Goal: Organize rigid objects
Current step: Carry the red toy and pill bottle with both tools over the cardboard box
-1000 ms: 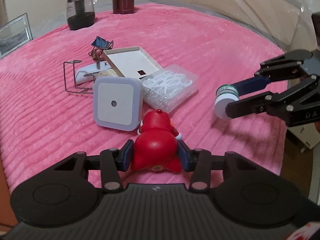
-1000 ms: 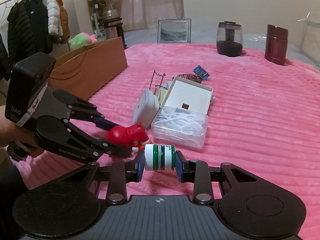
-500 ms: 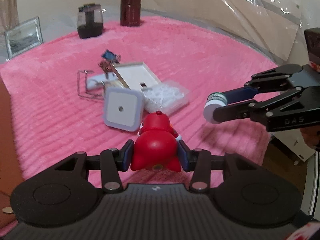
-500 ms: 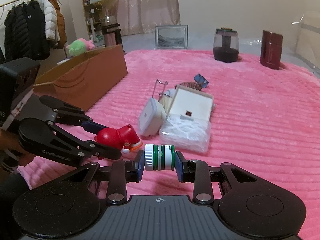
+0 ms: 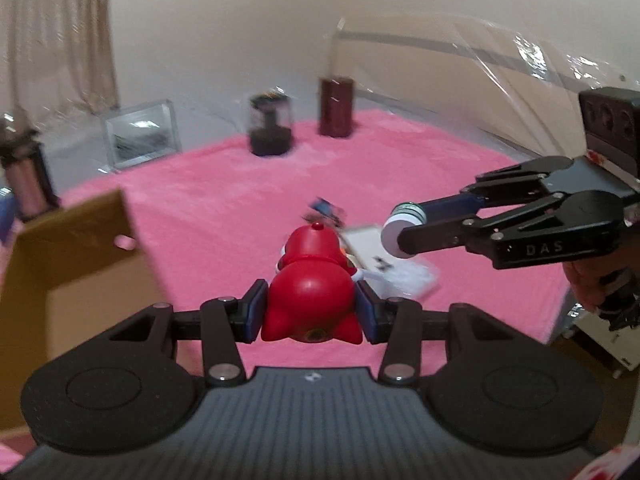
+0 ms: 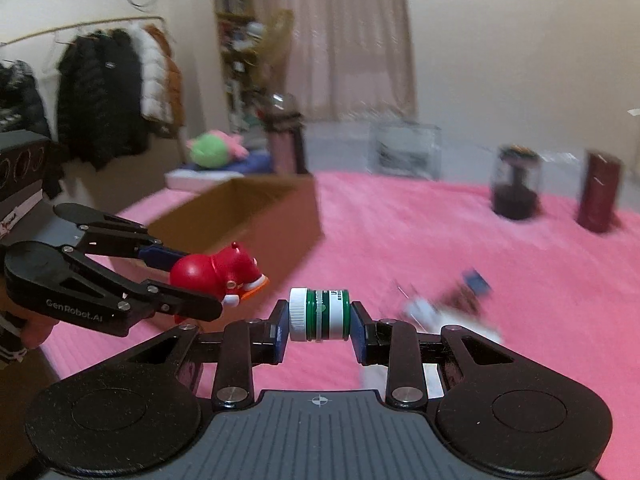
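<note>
My left gripper is shut on a red toy figure and holds it in the air above the pink blanket; it shows in the right wrist view at the left. My right gripper is shut on a small green jar with a white lid, also lifted; the jar shows in the left wrist view at the right. An open cardboard box stands to the left. The remaining pile, a white tray and clear box, lies below, blurred.
A dark jar, a maroon canister and a framed picture stand at the blanket's far edge. A blue binder clip lies by the pile. Coats hang on a rack at the left.
Both grippers have risen and tilted up with their loads. The pile has dropped low in both views. The cardboard box has come into the left wrist view.
</note>
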{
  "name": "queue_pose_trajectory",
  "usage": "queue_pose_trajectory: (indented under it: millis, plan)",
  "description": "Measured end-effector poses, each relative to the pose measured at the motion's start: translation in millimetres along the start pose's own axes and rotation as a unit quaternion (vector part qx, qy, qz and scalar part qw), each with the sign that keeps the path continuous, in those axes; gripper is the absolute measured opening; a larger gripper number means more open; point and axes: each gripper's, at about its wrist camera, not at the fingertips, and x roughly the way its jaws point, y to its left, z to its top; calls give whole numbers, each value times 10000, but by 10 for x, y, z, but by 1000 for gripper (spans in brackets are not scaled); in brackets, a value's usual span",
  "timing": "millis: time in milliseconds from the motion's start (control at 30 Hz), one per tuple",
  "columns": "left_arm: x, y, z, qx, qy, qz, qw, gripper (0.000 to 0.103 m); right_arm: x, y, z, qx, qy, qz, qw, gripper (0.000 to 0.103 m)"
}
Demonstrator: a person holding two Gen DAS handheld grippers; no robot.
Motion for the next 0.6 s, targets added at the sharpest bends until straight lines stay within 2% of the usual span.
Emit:
queue_pose_trajectory:
  millis: [100,267,467,600]
  plan:
    - [-209,312,74,37,11,316,9995,41,258,226,311,-275,-59,265,9993,28]
    - [-396,958,74,90,284,837,9960,41,801,624,722,-769,68,708,9945,28]
    - [-376,1585,-76,220,790,1038,9912,41,1618,1095,888,-1569,692,1030,9798,28]
    - [-180,1817,-162,351,1142,972,9881,41,2174,1302,820,-2127,1358,1099,9614,28]
